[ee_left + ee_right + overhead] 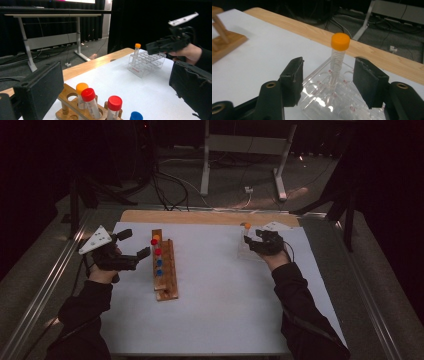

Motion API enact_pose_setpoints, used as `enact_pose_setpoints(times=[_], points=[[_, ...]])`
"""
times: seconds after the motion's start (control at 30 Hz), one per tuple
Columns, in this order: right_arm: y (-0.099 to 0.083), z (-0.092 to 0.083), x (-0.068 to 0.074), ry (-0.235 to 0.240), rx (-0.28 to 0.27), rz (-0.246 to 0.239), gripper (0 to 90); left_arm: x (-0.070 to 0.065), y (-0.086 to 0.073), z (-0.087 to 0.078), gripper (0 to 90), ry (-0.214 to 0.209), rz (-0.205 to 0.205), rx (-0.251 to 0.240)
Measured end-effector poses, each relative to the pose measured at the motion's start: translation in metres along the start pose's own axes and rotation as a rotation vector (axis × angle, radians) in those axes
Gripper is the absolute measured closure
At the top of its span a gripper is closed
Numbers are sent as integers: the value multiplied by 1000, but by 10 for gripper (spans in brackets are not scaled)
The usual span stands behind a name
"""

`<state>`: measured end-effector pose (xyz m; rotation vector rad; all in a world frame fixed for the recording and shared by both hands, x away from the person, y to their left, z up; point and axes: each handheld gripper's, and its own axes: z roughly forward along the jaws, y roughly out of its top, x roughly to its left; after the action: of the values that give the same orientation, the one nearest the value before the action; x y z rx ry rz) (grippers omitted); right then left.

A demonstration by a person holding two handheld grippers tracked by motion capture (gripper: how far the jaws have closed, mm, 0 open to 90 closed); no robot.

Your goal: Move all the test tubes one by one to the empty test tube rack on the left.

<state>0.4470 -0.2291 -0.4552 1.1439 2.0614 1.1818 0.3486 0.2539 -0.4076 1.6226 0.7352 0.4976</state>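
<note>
High view: left gripper point(134, 243) fingers spread wide, empty, beside the wooden rack point(164, 270) of capped tubes on the white tabletop point(215, 310). Left gripper view: red-capped tube point(90, 102) in the rack, clear plastic rack point(147, 63) farther off. Right gripper view: right gripper point(328, 83) fingers half open, touching nothing, orange-capped tube point(338, 58) upright between them in the clear rack.

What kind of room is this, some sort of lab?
Probably a lab-style test bench set up for recording: capped sample tubes stand in a wooden tube rack and a clear plastic tube rack on a white-topped table, with dark curtains around.
</note>
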Motion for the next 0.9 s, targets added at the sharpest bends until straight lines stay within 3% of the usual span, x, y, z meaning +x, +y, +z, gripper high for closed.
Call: enact_pose_setpoints(times=[0.2, 0.47, 0.63, 0.9], points=[[2, 20, -5, -33, 51, 20, 514, 0, -3, 0, 5, -8, -5, 12], [5, 36, -11, -28, 76, 44, 632, 1, -4, 0, 6, -6, -9, 11], [6, 39, -11, -27, 66, 39, 740, 0, -5, 0, 5, -15, -15, 11], [16, 31, -10, -31, 38, 22, 752, 0, -3, 2, 5, -19, -14, 24]])
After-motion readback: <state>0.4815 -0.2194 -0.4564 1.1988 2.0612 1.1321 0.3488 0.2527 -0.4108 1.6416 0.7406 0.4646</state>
